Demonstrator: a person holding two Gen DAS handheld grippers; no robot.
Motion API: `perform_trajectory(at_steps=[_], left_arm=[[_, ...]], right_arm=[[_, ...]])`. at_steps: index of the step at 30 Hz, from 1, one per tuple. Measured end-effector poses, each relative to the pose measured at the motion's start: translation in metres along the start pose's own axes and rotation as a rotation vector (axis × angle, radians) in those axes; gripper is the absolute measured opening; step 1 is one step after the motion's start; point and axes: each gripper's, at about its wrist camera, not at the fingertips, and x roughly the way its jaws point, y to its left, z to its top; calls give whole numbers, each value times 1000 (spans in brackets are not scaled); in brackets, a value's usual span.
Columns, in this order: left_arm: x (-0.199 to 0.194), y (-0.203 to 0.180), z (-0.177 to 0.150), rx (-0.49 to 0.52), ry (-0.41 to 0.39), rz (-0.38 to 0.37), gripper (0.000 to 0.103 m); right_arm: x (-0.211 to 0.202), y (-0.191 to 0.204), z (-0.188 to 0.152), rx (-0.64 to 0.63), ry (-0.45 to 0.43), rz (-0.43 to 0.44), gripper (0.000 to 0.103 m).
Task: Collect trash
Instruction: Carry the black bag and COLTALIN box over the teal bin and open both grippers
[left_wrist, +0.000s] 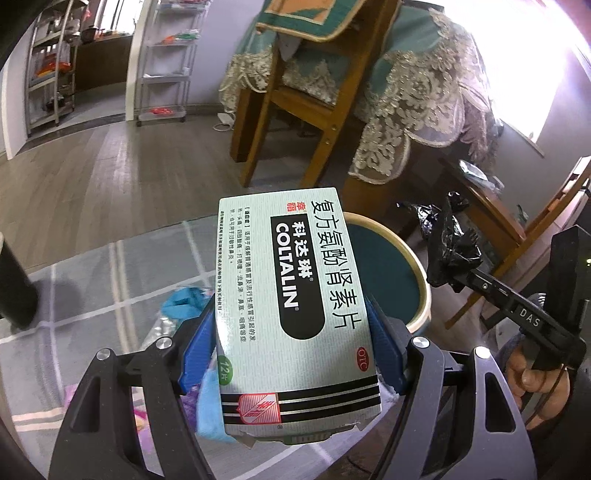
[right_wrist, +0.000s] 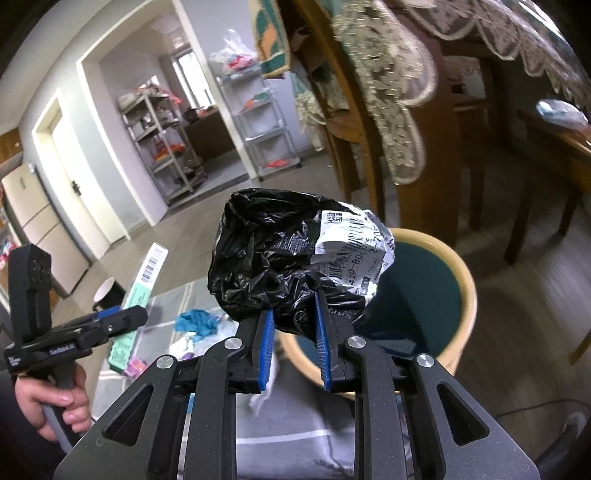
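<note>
My left gripper (left_wrist: 291, 332) is shut on a pale green Coltalin medicine box (left_wrist: 291, 295), held up above a glass table. The box also shows in the right wrist view (right_wrist: 142, 284). My right gripper (right_wrist: 293, 332) is shut on a crumpled black plastic bag with a white shipping label (right_wrist: 291, 254), held just left of and above a round bin with a cream rim and dark teal inside (right_wrist: 417, 295). In the left wrist view the right gripper (left_wrist: 458, 254) holds the bag (left_wrist: 450, 240) to the right of the bin (left_wrist: 380, 269).
A blue crumpled wrapper (right_wrist: 197, 321) and colourful scraps (left_wrist: 210, 398) lie on the glass table (left_wrist: 110, 295). A wooden chair (left_wrist: 295, 122) and a table with a lace cloth (left_wrist: 417, 92) stand behind the bin. Metal shelves (right_wrist: 266, 122) stand by the far wall.
</note>
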Motion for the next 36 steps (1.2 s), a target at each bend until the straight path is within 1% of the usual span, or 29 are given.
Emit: perform_trajectory(at_steps=[9,14,17,21,26,30,35,36], left_arm=[[36,-40,13,40,28,-77,72],[69,-66,23,67,68,-103,72],[87,-71,28,51,87,-98,72],[112,-72,40,2,105,-88,72],[138,-80,50,8,135,-87,73],[160,-82,53,-2,174,-78,74],[170,-83,48,2,204,-77,75],[170,-81,48,-2,204,-78,75]], right_arm=[[-7,-36,-4,89,10,-50,22],[0,-44,-8,102,53,-76,22],[9,-49,-10,106,79,-91,22],[20,-53,-14,103,116,-110,22],[29,-52,-17,81,152,-114,22],[37,-57,-19,97,174,-114,22],[46,-62,-24,114,207,-121,26],[47,-62,-24,117,213,-123,29]])
